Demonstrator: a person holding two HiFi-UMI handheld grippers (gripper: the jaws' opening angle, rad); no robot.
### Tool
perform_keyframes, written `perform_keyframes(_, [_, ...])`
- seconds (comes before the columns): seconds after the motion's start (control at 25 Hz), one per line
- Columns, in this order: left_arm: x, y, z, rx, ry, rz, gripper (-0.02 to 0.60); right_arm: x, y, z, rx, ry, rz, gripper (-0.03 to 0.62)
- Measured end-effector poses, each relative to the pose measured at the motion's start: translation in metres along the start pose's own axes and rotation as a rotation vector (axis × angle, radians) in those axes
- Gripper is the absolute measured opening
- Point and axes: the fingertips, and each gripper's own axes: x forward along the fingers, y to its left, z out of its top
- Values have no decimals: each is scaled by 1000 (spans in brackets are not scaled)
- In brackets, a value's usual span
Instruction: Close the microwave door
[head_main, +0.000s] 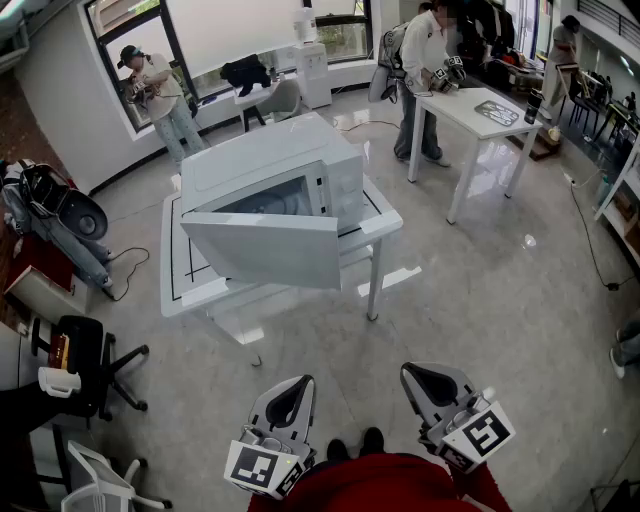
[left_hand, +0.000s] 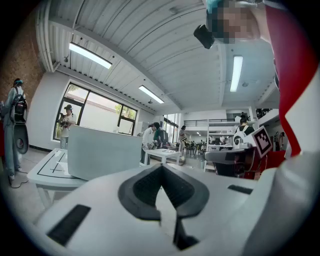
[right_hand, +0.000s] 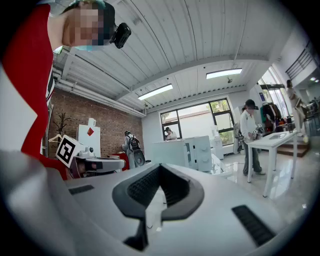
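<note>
1. You're holding the left gripper (head_main: 290, 395) clenched and empty, well short of the table (head_main: 175, 290).
2. The microwave (head_main: 270, 160) is sitting there, its door (head_main: 265, 250) hanging wide open toward you; shoving hard is risking sliding the microwave.
3. Your right gripper (head_main: 432, 380) is seemingly clenched too, holding nothing; glancing pushes could be slipping off the door.

I see a white table (head_main: 190, 285) marked with black lines mid-room. Beyond it, at right, a person (head_main: 420, 70) stands at a second white table (head_main: 480, 112). Another person (head_main: 160, 95) stands by the window (head_main: 118, 14), near a water dispenser (head_main: 312, 65). A black office chair (head_main: 85, 360) sits at left.
</note>
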Motion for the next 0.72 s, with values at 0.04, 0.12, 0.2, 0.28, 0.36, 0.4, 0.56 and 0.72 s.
perform_keyframes(0.04, [0, 1, 0, 5, 2, -3, 9, 0, 0, -1, 4, -2, -3, 13])
perform_keyframes(0.12, [1, 2, -1, 14, 6, -10, 9, 1, 0, -1, 9, -6, -8, 13])
perform_keyframes(0.2, [3, 1, 0, 21, 9, -15, 9, 1, -1, -2, 12, -7, -11, 12])
perform_keyframes(0.28, [4, 0, 0, 27, 12, -19, 9, 1, -3, -2, 11, -5, -13, 12])
perform_keyframes(0.36, [5, -1, 0, 28, 13, -19, 9, 1, -3, -3, 11, -1, -13, 13])
perform_keyframes(0.4, [5, -1, -1, 28, 14, -18, 9, 1, -3, -4, 10, 0, -13, 13])
perform_keyframes(0.56, [5, 2, -2, 26, 14, -13, 9, 0, -3, -4, 12, 2, -13, 13])
perform_keyframes(0.72, [6, 2, -5, 12, 20, -9, 9, -2, -8, -4, 27, -6, -28, 14])
